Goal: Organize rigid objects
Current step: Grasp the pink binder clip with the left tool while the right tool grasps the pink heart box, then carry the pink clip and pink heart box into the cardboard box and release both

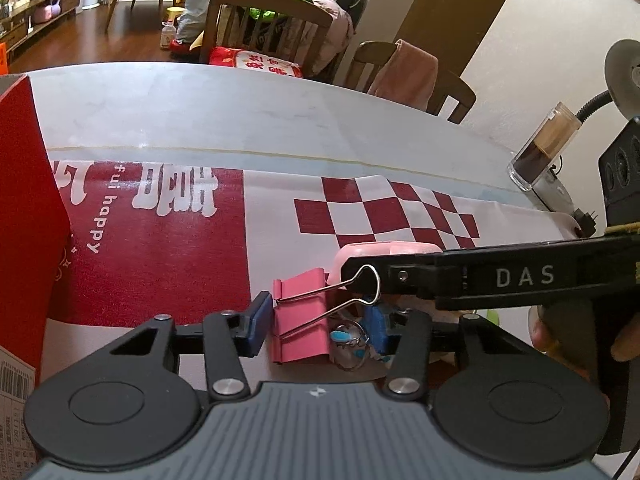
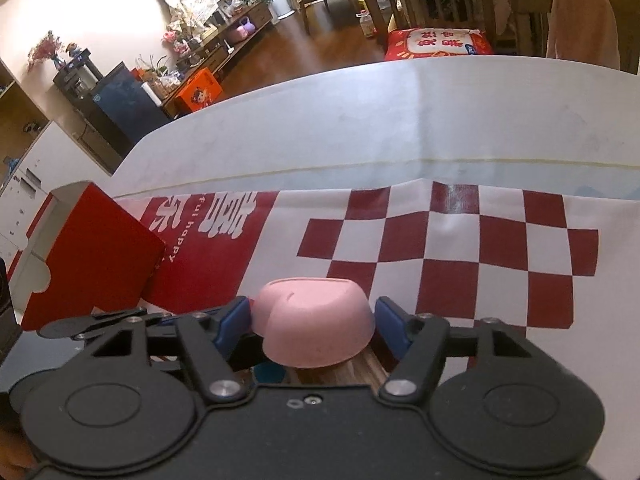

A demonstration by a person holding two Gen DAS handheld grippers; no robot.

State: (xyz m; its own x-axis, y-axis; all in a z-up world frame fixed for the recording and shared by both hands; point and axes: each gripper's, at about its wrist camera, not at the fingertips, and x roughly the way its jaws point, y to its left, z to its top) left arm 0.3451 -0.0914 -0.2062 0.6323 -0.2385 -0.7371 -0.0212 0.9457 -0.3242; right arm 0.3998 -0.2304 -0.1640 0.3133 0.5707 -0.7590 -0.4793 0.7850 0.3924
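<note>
A pink binder clip (image 1: 300, 320) lies on the red and white mat between the blue pads of my left gripper (image 1: 316, 330). The left pad sits at the clip's edge. A keyring with a blue charm (image 1: 348, 340) fills the gap to the right pad, so the jaws stand open. An upturned pink bowl (image 2: 316, 324) sits between the pads of my right gripper (image 2: 314, 320), which touch it on both sides. In the left wrist view one black finger (image 1: 500, 280) of the right gripper crosses in front of the bowl (image 1: 384, 250), just behind the clip's wire handles.
A red box (image 1: 24, 220) (image 2: 92, 256) stands at the left of the mat (image 2: 440, 248). A clear jar with brown contents (image 1: 540, 148) and a gooseneck lamp (image 1: 624, 72) are at the far right. Wooden chairs (image 1: 264, 24) stand behind the table. A hand (image 1: 548, 332) holds the right gripper.
</note>
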